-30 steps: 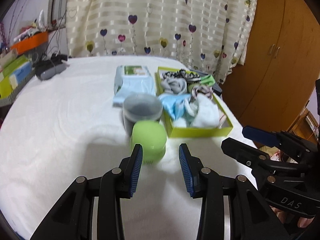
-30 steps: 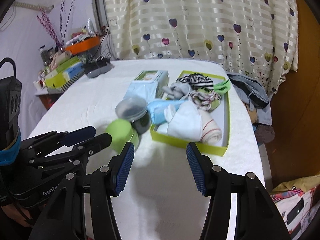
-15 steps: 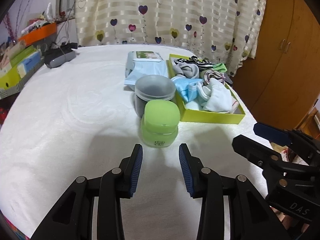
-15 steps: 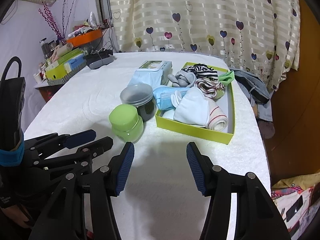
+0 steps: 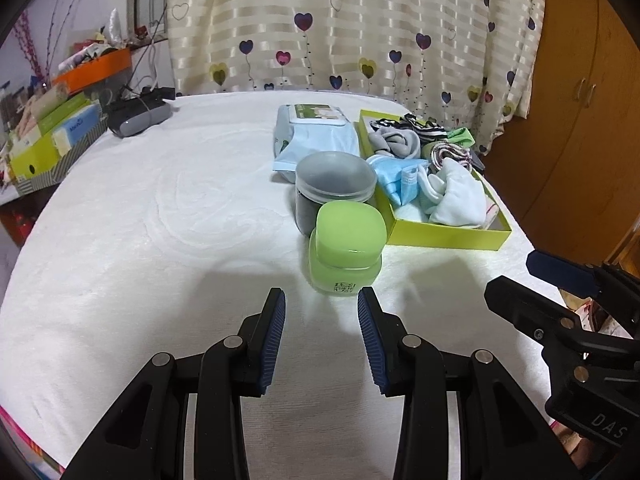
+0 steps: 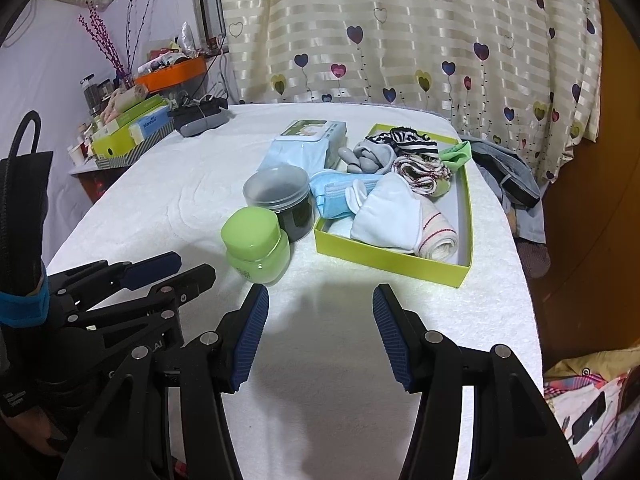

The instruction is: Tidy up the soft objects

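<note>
While socks fill box, green jar beside it

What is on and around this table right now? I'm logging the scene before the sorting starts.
Tray: one, lime green, table's right side.
Socks and cloths: several, white, blue, grey, striped, piled in the tray.
Green jar: one, nearest the grippers.
Dark jar: one, clear lid, right behind the green jar.
Wipes pack: one, pale blue, behind the jars.
Grey device: one, far left table edge.
Boxes: several, on a side shelf.
Curtain: cream, heart print.
Left gripper: open, empty.
Right gripper: open, empty.
</note>
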Demonstrator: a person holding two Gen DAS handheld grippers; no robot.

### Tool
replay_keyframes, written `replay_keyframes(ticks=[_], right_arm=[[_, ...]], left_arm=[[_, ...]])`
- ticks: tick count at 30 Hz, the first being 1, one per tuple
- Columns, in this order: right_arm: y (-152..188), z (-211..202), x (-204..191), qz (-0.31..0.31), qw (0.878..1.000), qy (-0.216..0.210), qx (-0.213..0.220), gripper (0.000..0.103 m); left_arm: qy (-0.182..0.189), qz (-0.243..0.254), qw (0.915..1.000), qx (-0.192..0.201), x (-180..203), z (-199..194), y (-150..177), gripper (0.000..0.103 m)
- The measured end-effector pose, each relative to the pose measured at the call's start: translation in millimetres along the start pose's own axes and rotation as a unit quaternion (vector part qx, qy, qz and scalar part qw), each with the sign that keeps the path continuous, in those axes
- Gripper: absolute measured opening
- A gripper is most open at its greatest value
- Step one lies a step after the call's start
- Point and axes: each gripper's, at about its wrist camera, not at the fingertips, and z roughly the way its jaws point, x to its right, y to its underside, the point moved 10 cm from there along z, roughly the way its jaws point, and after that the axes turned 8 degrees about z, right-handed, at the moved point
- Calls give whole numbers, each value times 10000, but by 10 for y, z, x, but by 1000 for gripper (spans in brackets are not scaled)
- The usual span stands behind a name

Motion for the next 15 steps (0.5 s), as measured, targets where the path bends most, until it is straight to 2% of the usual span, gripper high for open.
replay_keyframes(ticks=[12,15], right_arm=[[67,39,12,26,10000,30,-71,55],[89,51,8,37,10000,28,-84,55]], left_arm=[[-3,27,10000,-18,-11,-4,25,36],[-127,86,9999,-39,-4,2,28,36]])
